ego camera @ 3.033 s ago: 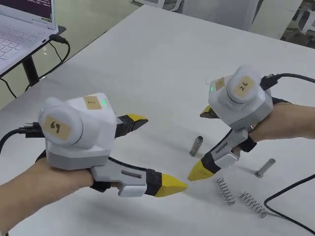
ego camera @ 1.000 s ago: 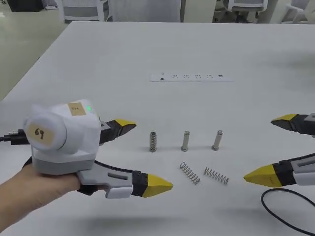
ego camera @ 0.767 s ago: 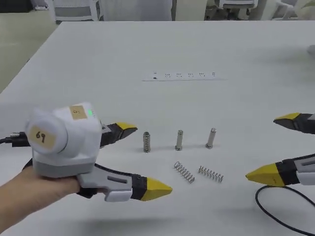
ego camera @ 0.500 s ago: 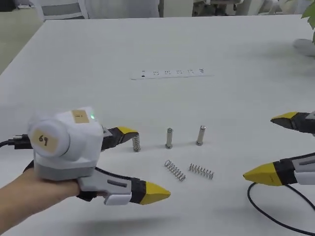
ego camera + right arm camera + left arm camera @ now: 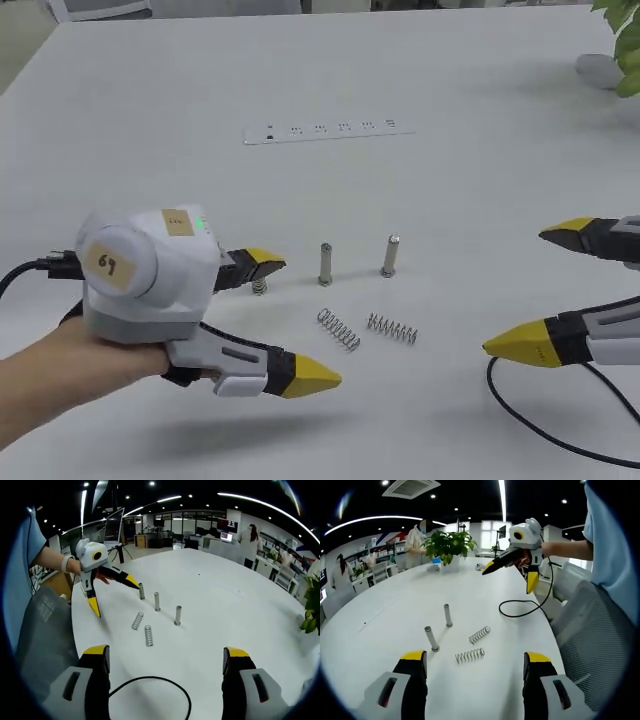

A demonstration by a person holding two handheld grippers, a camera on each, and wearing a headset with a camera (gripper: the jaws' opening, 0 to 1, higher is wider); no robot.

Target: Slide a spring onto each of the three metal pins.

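While I hover, left gripper (image 5: 300,320): spread, empty.
Right gripper (image 5: 522,291): spread, empty.
Loose springs (image 5: 338,330): lying flat, near two bare pins (image 5: 326,264).
Grip: pinch one spring mid-coil, lightly.

Bright, even light from ceiling strips (image 5: 502,497), soft shadow under the left gripper (image 5: 302,322), gripper views curved at edges.

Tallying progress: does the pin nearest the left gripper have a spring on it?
Yes: that pin stands upright with coils around it. The other two pins are bare; two springs lie loose.
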